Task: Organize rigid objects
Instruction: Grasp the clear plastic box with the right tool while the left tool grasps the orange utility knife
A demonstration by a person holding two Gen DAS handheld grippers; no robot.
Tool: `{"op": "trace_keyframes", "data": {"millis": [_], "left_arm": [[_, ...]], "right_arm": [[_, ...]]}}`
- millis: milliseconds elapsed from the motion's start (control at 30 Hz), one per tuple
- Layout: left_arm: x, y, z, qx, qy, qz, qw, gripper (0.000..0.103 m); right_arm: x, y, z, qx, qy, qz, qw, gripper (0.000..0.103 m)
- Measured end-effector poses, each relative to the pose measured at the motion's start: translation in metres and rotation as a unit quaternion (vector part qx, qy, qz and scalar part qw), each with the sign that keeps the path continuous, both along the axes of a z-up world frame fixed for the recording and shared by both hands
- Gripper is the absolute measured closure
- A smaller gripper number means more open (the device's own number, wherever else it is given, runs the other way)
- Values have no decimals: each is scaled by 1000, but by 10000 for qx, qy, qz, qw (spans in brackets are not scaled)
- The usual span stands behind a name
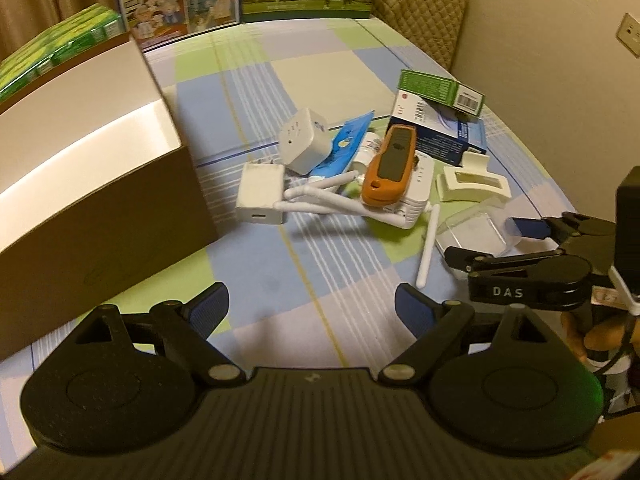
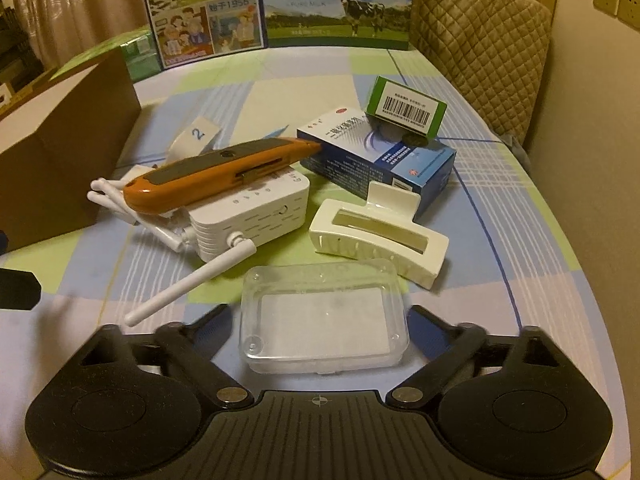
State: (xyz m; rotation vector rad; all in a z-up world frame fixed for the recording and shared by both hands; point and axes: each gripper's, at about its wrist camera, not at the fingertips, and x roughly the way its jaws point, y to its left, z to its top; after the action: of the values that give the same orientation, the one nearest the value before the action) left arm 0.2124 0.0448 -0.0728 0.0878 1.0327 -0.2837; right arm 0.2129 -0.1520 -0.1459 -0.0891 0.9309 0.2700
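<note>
Tongs first: my right gripper [image 2: 320,320] has its jaws spread either side of the clear plastic case [image 2: 325,320], which sits on the checked tablecloth [image 2: 520,208] right between the fingers at my six o'clock; I can't see the pads pressing on its walls. My left gripper [image 1: 312,308] stands wide apart with only bare cloth between its fingers.

From the right wrist, just past the case at one o'clock lies the cream hair clip [image 2: 380,240], apart from it. At eleven o'clock the white router [image 2: 248,216] rests with one antenna [image 2: 188,280] slanting down to the case's left, close beside it. The orange utility knife [image 2: 216,176] lies across the router's top. Further out at one o'clock sits the blue medicine box [image 2: 380,160], the hair clip's tab against its near side, with the green carton [image 2: 406,110] propped on top.

At nine o'clock stands the brown cardboard box [image 2: 60,152]. From the left wrist I also see a white charger [image 1: 260,196] and a white plug cube [image 1: 300,144] left of the router, near the box.
</note>
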Motion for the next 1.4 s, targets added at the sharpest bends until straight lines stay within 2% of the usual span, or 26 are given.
{"op": "trace_keyframes", "data": {"millis": [167,333,467,600,800,933,1067,1133,1233,1400], "left_arm": [[6,-1,5,-115,-39,-332,9994,17],[18,-15,14,-264,-194,-840,9959,19],[35,-36,18,-228,-368,-1145,9925,22],[61,-59,10,-150,-505,-1402,9887,26],[95,-84,-11,-72,-288,-1545,9875,30],[110,-98,-24,128,-158,-1583,9872,41],[120,-103,-33,197,-38,-1574,9873,44],[122,-103,-34,128,-10,-1585,9873,48],[124,-101,-34,-50,67,-1608,9870,65],[122,-99,-32,-63,31,-1620,9868,71]], "right_arm": [[-6,-1,3,-20,-90,-179,9998,21],[-16,-12,24,188,-200,-620,9977,21],[-21,-24,38,295,-298,-824,9957,21],[-17,-41,44,418,-304,-856,9950,21],[-1,-72,49,516,-262,-763,9954,21],[8,-91,49,578,-236,-742,9953,21],[16,-105,46,648,-162,-786,9947,21],[19,-109,46,668,-148,-789,9945,21],[23,-112,46,687,-144,-767,9946,21],[29,-113,47,707,-134,-741,9946,21]]}}
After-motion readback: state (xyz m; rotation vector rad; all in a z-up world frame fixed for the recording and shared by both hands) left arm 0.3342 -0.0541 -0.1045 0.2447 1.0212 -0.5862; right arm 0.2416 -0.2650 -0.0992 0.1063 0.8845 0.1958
